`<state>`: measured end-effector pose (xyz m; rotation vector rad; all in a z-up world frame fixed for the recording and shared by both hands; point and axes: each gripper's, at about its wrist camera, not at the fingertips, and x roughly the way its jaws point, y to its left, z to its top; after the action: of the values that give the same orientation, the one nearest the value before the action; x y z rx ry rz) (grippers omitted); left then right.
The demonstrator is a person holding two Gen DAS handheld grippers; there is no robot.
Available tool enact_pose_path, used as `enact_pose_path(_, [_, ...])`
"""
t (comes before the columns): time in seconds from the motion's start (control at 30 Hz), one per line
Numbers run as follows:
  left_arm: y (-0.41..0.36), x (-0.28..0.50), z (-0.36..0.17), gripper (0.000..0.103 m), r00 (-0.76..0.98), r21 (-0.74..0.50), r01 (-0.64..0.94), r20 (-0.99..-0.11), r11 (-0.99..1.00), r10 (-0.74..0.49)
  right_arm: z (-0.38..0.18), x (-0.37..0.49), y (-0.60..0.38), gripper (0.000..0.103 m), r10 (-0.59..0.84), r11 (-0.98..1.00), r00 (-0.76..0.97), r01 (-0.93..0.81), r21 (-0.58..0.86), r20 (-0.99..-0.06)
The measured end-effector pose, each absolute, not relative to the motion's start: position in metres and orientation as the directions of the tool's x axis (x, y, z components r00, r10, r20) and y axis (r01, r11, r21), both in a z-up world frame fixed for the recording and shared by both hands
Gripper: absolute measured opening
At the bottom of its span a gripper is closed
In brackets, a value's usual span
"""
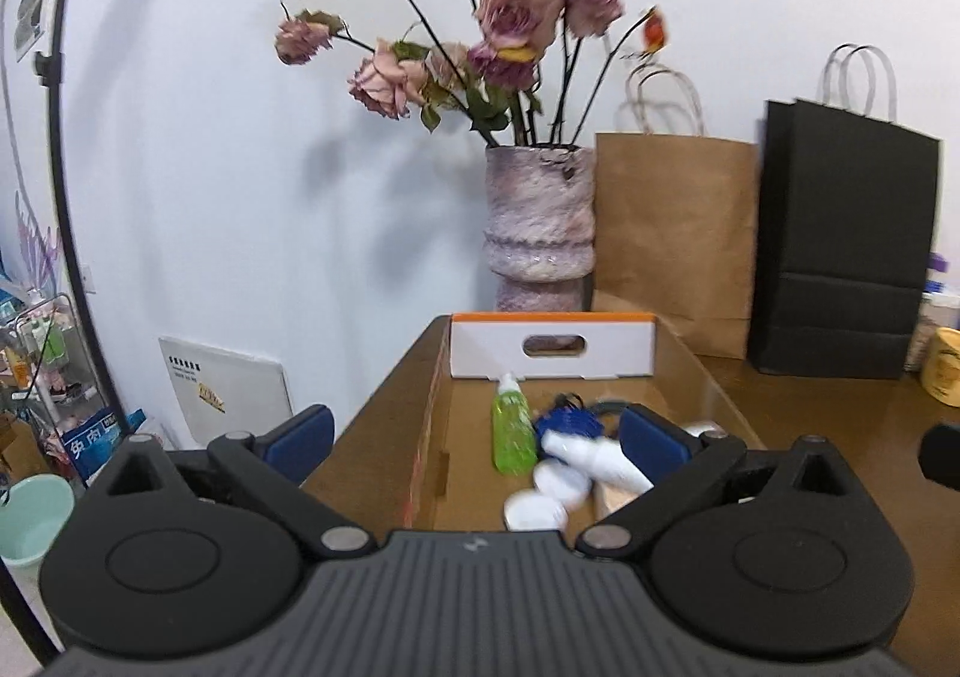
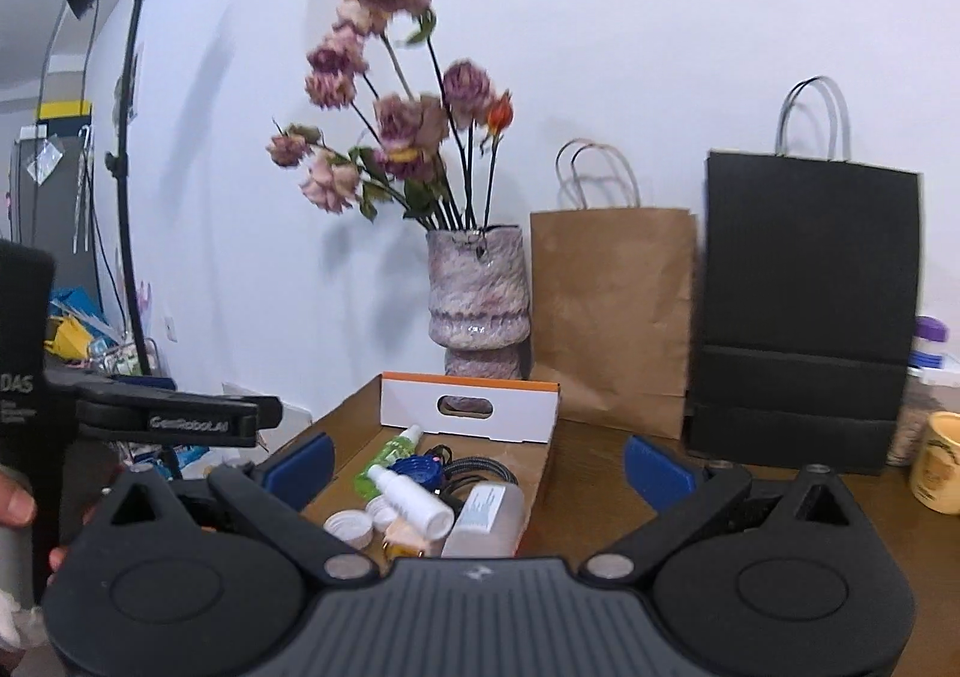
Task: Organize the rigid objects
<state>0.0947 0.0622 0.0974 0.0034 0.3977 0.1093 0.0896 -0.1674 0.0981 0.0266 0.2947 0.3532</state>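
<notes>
A shallow cardboard box (image 1: 429, 437) with a white, orange-edged end panel (image 1: 552, 347) lies on the brown table. Inside are a green bottle (image 1: 513, 431), a blue cap (image 1: 570, 425), a white spray bottle (image 1: 600, 464) and white lids (image 1: 534, 509). My left gripper (image 1: 477, 440) hovers open over the box's near left part, with nothing between its pads. The right wrist view shows the same box (image 2: 540, 473) with the green bottle (image 2: 390, 452), white spray bottle (image 2: 414, 500), a translucent bottle (image 2: 486, 515) and a black cable (image 2: 480, 470). My right gripper (image 2: 480, 466) is open and empty above the box's near end.
Behind the box a pink vase of dried roses (image 2: 477, 293), a brown paper bag (image 2: 612, 317) and a black paper bag (image 2: 810, 305) stand against the wall. A yellow mug (image 2: 936, 461) sits at right. A light stand (image 2: 126, 197) and floor clutter lie left of the table.
</notes>
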Motion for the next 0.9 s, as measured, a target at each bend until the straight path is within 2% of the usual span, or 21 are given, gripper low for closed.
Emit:
enact_pose_path(0.13, [0.049, 0.043, 0.095, 0.103, 0.924, 0.031, -0.087, -0.370, 0.996, 0.092, 0.103, 0.049, -0.180, 0.103, 0.337, 0.941, 0.897, -0.328, 0.081, -0.286])
enact_pose_path(0.4, [0.032, -0.037, 0.079, 0.103, 0.918, 0.014, -0.042, -0.395, 0.999, 0.044, 0.082, -0.015, -0.199, 0.103, 0.311, 0.950, 0.871, -0.298, 0.094, -0.379])
enact_pose_path(0.7, [0.025, -0.061, 0.061, 0.103, 0.896, 0.023, -0.011, -0.444, 1.000, 0.020, 0.063, -0.038, -0.208, 0.103, 0.272, 0.962, 0.855, -0.250, 0.109, -0.441])
enact_pose_path(0.9, [0.027, -0.066, 0.063, 0.103, 0.898, 0.014, -0.010, -0.439, 1.000, 0.015, 0.062, -0.043, -0.208, 0.103, 0.270, 0.963, 0.855, -0.252, 0.100, -0.444])
